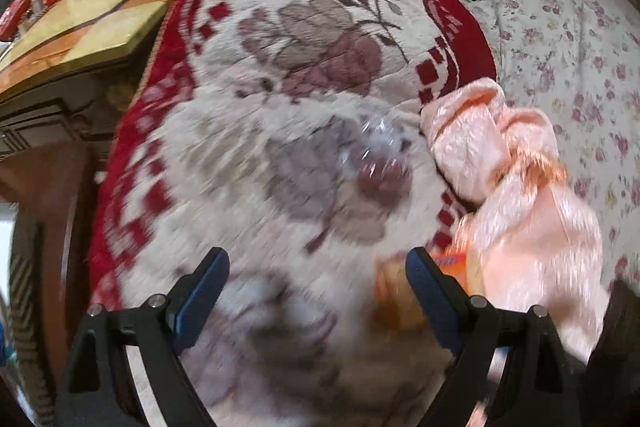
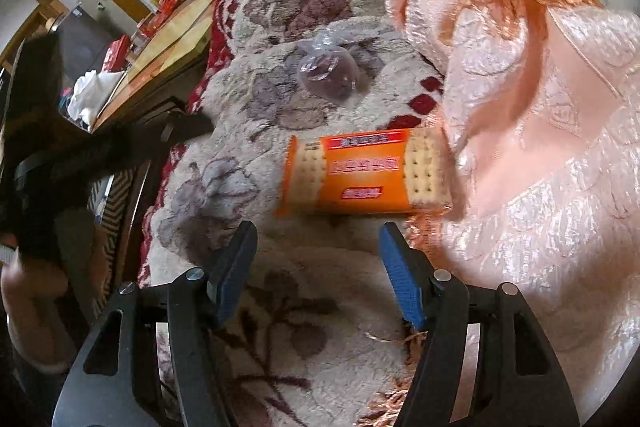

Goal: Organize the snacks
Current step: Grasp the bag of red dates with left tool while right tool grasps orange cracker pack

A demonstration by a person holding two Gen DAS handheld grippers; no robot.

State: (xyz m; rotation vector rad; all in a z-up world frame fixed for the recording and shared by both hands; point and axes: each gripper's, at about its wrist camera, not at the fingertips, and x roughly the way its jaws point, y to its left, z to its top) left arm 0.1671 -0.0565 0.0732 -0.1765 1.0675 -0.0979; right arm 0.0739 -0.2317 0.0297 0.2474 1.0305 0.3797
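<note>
My right gripper (image 2: 316,259) is tilted down over the blanket (image 2: 320,307), a cream fleece with mauve flowers and a red border. Its blue pads (image 2: 234,267) stand apart with nothing between them, only bare fleece. The orange cracker packet (image 2: 366,173) lies flat just beyond the fingertips, long side across my view, a little right of centre, not touching either pad. Its right end sits against the edge of the pink quilted cloth (image 2: 540,127), which is bunched up along the right side of the blanket.

Further out, past the packet, there's a small clear-wrapped snack (image 2: 330,75) with something dark purple inside, resting on the fleece on its own, well clear of the packet.

Over to my left gripper (image 1: 318,279): the view is smeared with blur. The jaws are spread wide, nothing between them, blanket underneath. The cracker packet (image 1: 394,291) shows just at the right-hand finger (image 1: 430,291), partly hidden behind it, outside the gap. Whether the finger touches it I cannot tell through the blur. The clear-wrapped snack (image 1: 380,163) lies ahead of this gripper, up and slightly right of the gap, with the pink cloth (image 1: 520,195) just beside it.

A wooden table (image 1: 80,27) runs along the blanket's left edge.
</note>
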